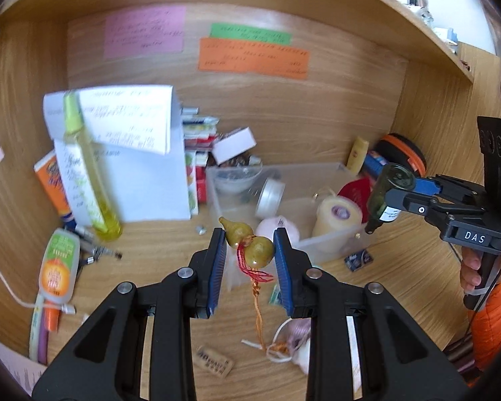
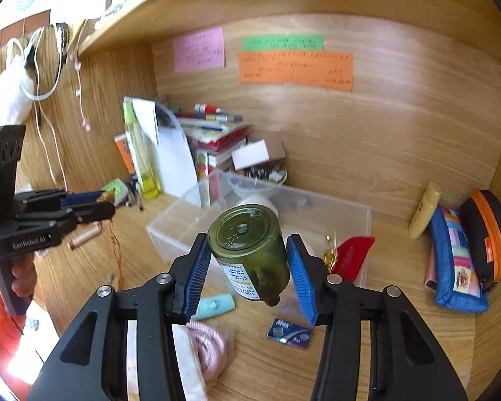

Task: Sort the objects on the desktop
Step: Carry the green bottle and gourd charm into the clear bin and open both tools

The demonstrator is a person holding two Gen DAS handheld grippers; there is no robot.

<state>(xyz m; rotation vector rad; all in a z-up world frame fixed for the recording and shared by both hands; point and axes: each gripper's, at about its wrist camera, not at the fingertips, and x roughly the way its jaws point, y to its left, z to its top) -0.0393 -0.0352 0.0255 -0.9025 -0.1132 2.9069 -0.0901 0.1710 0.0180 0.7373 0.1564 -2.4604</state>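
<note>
My left tongs (image 1: 249,242) grip the gourd charm (image 1: 248,242); my right tongs (image 2: 248,254) clamp the green bottle (image 2: 250,250). Both hang above the worktop (image 2: 400,334). Advise carrying level to the clear bin (image 2: 360,214), tassel clear of the rim.

The left gripper (image 1: 249,245) was held pitched downward, its blue pads (image 1: 217,267) closed on a small gourd charm (image 1: 250,245), which was clamped at its lower bulb; the black linkage arms were drawn in close; in the right wrist view the same gripper was seen from the side, carried by a hand (image 2: 23,277) with an orange sleeve below it. The right gripper (image 2: 248,264) was likewise angled downward, its pads pressed on the sides of a green glass bottle (image 2: 250,247), which was held tilted; its handle was gripped by a hand (image 1: 471,267) at the far right.
</note>
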